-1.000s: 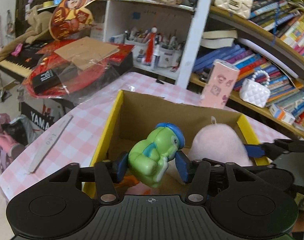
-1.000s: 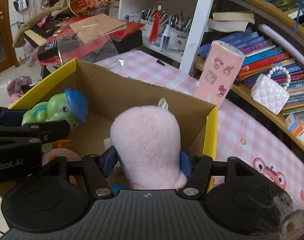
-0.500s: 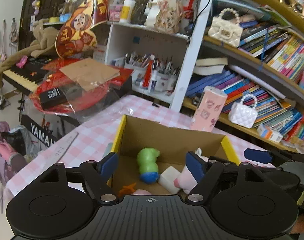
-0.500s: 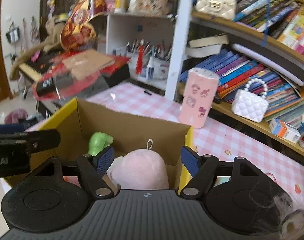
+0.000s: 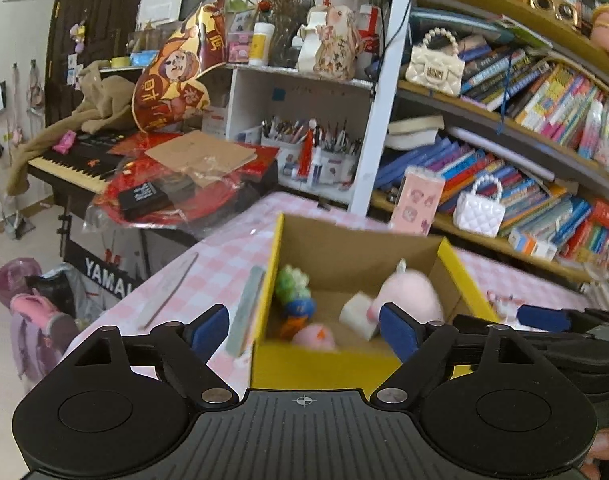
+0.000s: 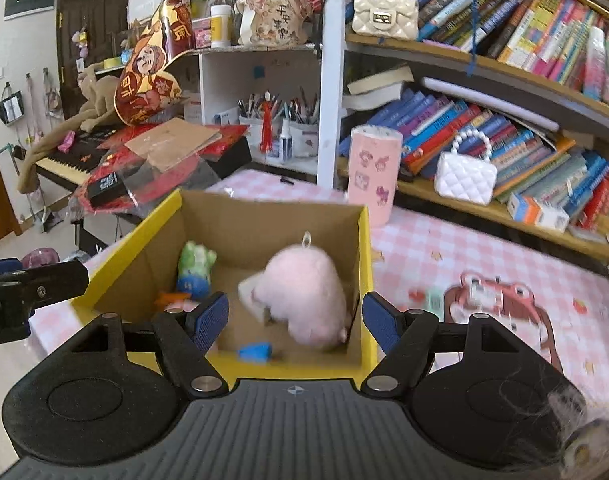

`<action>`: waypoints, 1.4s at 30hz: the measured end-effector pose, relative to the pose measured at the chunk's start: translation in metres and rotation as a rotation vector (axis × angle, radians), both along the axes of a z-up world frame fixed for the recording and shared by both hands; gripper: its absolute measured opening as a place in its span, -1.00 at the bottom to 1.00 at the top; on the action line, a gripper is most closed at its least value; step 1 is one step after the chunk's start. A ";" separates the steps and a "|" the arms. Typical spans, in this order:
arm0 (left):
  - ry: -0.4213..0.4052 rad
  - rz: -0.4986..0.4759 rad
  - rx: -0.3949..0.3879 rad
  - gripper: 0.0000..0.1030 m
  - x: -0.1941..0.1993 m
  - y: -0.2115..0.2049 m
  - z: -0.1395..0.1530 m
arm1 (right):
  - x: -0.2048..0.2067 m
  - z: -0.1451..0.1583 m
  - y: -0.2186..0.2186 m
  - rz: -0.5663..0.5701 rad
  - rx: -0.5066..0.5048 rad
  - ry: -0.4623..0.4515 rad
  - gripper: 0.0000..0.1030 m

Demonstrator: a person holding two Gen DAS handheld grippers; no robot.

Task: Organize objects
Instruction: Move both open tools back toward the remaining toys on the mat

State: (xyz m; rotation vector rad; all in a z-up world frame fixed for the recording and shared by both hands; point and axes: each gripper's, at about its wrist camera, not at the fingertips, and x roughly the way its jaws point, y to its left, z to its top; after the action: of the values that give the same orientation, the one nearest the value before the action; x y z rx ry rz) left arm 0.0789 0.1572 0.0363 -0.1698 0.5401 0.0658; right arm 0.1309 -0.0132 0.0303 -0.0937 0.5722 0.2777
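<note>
Two grippers, left gripper and right gripper, both spread wide and empty, above one cardboard box with one green toy and one pink plush.

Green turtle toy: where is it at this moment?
The green turtle toy lies inside the cardboard box, by its left wall, in both wrist views. The pink plush sits to its right; neither gripper holds it.

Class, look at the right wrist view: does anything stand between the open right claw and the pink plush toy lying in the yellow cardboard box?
Nothing visible does. The right claw is open above the near wall of the yellow cardboard box, and the pink plush toy lies uncovered just beyond it. The green toy figure sits off to the left.
</note>
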 end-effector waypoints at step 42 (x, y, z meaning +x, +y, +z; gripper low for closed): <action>0.171 -0.399 0.037 0.68 -0.074 -0.093 -0.047 | -0.154 -0.057 -0.085 -0.370 -0.041 0.183 0.40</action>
State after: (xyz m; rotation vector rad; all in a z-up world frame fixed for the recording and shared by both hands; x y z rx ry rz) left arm 0.0048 0.0638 -0.0106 -0.0180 0.7341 -0.3009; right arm -0.0229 -0.0985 -0.0266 -0.0009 0.7640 -0.0866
